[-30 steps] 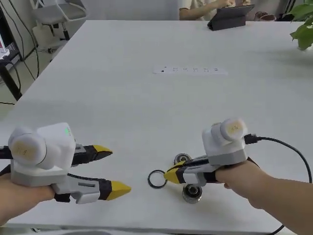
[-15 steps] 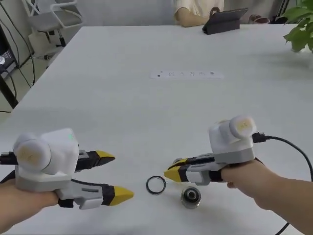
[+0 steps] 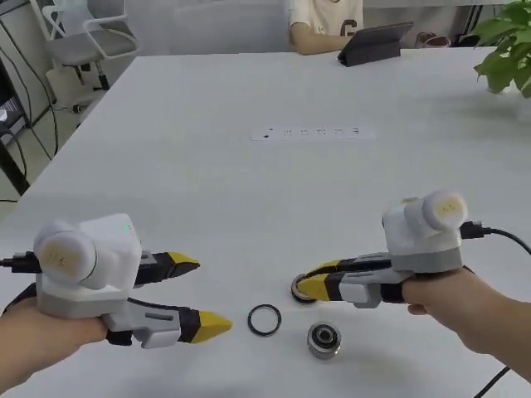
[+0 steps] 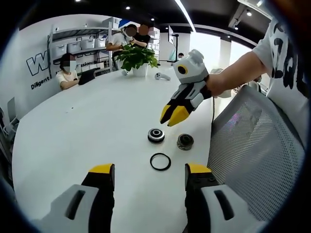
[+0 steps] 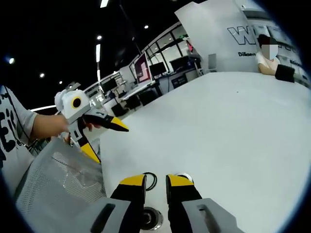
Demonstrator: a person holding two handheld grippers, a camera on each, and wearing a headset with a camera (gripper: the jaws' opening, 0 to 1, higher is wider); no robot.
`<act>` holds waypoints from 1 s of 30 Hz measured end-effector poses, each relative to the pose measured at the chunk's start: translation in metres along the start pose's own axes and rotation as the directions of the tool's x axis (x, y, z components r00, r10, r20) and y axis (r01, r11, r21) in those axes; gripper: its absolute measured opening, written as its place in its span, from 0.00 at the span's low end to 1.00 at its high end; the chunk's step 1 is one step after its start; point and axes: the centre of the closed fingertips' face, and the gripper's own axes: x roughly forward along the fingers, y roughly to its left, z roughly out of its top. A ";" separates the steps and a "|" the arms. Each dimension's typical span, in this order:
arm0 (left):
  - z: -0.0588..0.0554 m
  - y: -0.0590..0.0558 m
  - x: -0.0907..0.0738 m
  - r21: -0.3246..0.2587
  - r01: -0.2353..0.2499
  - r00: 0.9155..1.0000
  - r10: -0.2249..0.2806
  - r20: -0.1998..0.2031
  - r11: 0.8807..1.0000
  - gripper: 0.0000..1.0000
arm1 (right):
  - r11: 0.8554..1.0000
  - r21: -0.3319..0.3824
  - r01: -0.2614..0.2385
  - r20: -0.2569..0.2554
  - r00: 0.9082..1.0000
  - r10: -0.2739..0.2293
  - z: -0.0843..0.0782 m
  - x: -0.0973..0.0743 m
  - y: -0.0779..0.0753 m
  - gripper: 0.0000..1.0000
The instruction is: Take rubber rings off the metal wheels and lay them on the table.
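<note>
Bench stock, as I read it from my end: one white table (image 3: 249,191), with all the task pieces close to its near edge. Rubber ring (image 3: 265,319) – black, loose, flat on the tabletop, touching neither wheel. Near metal wheel (image 3: 323,339) – just right of the ring, lying flat, hub upward. Far metal wheel (image 3: 298,288) – partly hidden behind the right gripper's yellow tips in the head view; the left gripper view shows it lying flat, with a dark band around a bright hub. Left gripper (image 3: 203,293) – held off to the left of the ring, jaws spread wide with nothing between them. Right gripper (image 3: 309,282) – tips above the far wheel, jaws drawn nearly together with a thin slit left, gripping nothing; whether they touch the wheel I cannot tell. Background items: power strip (image 3: 311,133) mid-table, dark tablet (image 3: 373,41) at the far end with a seated person (image 3: 323,21) behind it, leafy plant (image 3: 506,58) at far right, office chair (image 3: 83,33) at far left.
</note>
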 end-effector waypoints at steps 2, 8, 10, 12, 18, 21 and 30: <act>0.000 0.001 0.002 0.003 0.003 1.000 -0.003 -0.002 1.000 0.56 | 1.000 -0.002 0.008 0.006 1.000 -0.008 0.001 -0.004 -0.003 0.14; 0.005 -0.001 0.009 0.022 0.021 1.000 -0.021 -0.013 1.000 0.56 | 0.999 -0.024 0.037 0.020 0.999 -0.036 0.001 -0.015 -0.010 0.17; 0.005 0.000 0.012 0.029 0.028 0.999 -0.027 -0.021 0.999 0.56 | 0.998 -0.033 0.047 0.032 0.998 -0.046 0.003 -0.019 -0.014 0.18; 0.006 0.002 0.015 0.034 0.032 0.999 -0.031 -0.027 0.999 0.56 | 0.998 -0.037 0.055 0.034 0.998 -0.053 0.003 -0.022 -0.017 0.19; 0.015 0.004 0.024 0.046 0.042 0.999 -0.040 -0.029 0.998 0.55 | 0.995 -0.056 0.083 0.038 0.996 -0.081 0.002 -0.031 -0.028 0.20; 0.015 0.004 0.030 0.047 0.046 0.998 -0.044 -0.034 0.998 0.55 | 0.994 -0.054 0.098 0.039 0.995 -0.096 -0.001 -0.035 -0.033 0.20; 0.016 0.000 0.048 0.042 0.077 0.997 -0.076 -0.034 0.996 0.54 | 0.987 -0.101 0.125 0.007 0.992 -0.125 -0.018 -0.038 -0.040 0.21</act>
